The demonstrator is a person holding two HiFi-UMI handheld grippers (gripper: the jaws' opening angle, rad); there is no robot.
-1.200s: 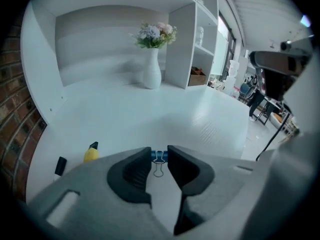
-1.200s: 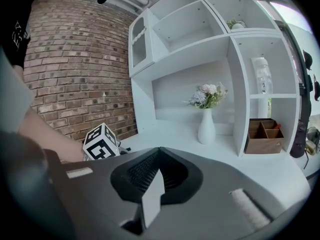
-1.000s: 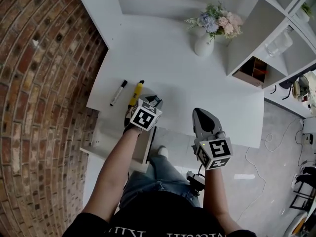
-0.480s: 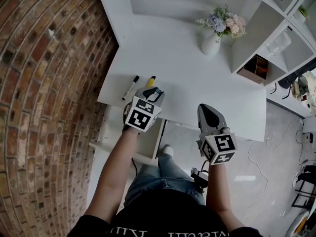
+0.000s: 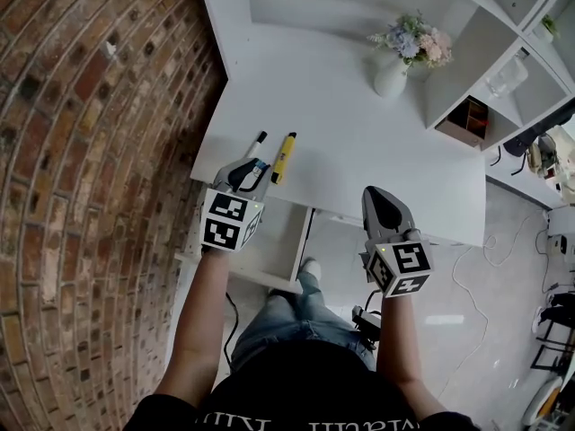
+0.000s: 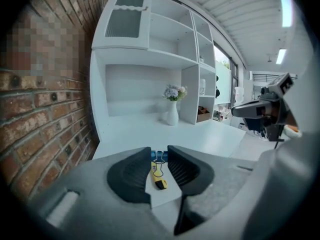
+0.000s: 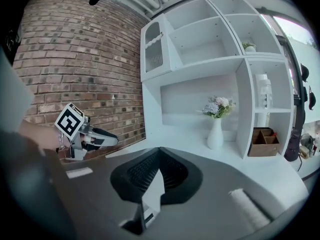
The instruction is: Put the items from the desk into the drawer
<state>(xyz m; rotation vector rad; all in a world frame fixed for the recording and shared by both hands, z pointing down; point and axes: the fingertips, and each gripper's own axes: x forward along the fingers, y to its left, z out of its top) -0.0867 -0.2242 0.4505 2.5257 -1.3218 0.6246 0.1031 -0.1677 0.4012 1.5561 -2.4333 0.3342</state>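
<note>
Up and leftward went my left tool (image 5: 252, 166) since a second before, away from the near end of the yellow pen-like item (image 5: 284, 157). The white bench (image 5: 359, 142) carried a flower vase (image 5: 392, 77) at its far right. Under the bench's near left edge the drawer (image 5: 274, 241) stood pulled out. My left tool hung above that edge, clenched on a small blue binder clip (image 6: 159, 156) whose wire loop showed between the tips. My right tool (image 5: 381, 197) hovered at the bench's near edge to the right, pinched together on nothing. The yellow item lay just right of the left tool, and a black-capped marker (image 5: 257, 141) lay just beyond the tool's tip.
</note>
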